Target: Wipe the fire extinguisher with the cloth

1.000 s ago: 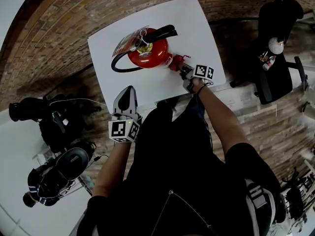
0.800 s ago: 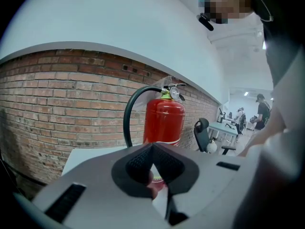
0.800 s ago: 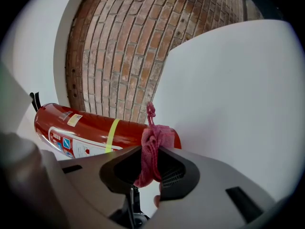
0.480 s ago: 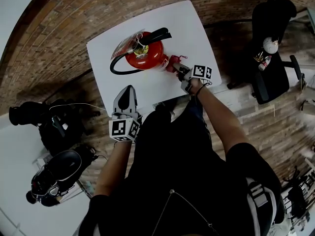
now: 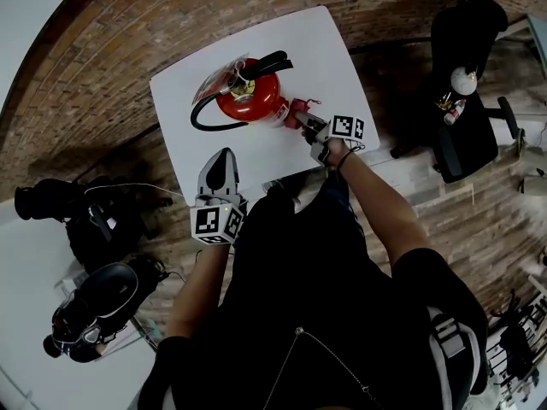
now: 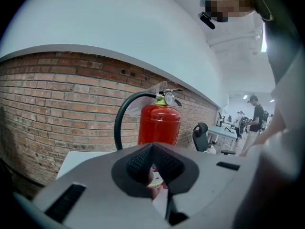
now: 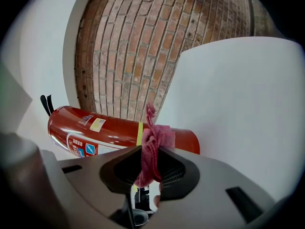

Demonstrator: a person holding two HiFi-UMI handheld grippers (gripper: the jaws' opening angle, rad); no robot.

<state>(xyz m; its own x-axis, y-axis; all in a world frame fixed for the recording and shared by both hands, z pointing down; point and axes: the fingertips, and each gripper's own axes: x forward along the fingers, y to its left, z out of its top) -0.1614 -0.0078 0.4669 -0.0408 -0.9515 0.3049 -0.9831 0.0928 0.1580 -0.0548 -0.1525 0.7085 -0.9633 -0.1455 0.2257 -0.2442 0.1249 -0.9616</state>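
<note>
While the head view looks steeply down, the red steel fire extinguisher (image 5: 249,99) stands upright near the middle of the white square counter (image 5: 316,49), its black hose (image 5: 198,120) looping off to its left. The right hand-held gripper (image 5: 308,124) reaches in from the counter's near right edge, with the small pink knitted cloth (image 5: 299,107) at its tip just beside the cylinder's right flank. The left hand-held gripper (image 5: 223,159) hangs over the near edge, well apart from the extinguisher. A black office chair (image 5: 466,135) sits off to the right and dark bags (image 5: 102,220) to the left, both clear of the counter.

Through the left gripper view, the left hand-held gripper (image 6: 152,165) has its jaws pressed together on nothing. The fire extinguisher (image 6: 159,123) rises straight ahead before a brick wall (image 6: 57,99).

Through the right gripper view, the right hand-held gripper (image 7: 147,163) is clamped on the pink cloth (image 7: 153,144), which bunches up against the lower body of the fire extinguisher (image 7: 109,135). Whether it presses the metal or stops just short I cannot tell.

By my reading, wiping is at its very start, with nearly all of the cylinder left to do. Bare counter (image 7: 248,104) lies open to the right and behind. The hose side is tighter, and the near edge sits close under both wrists.
</note>
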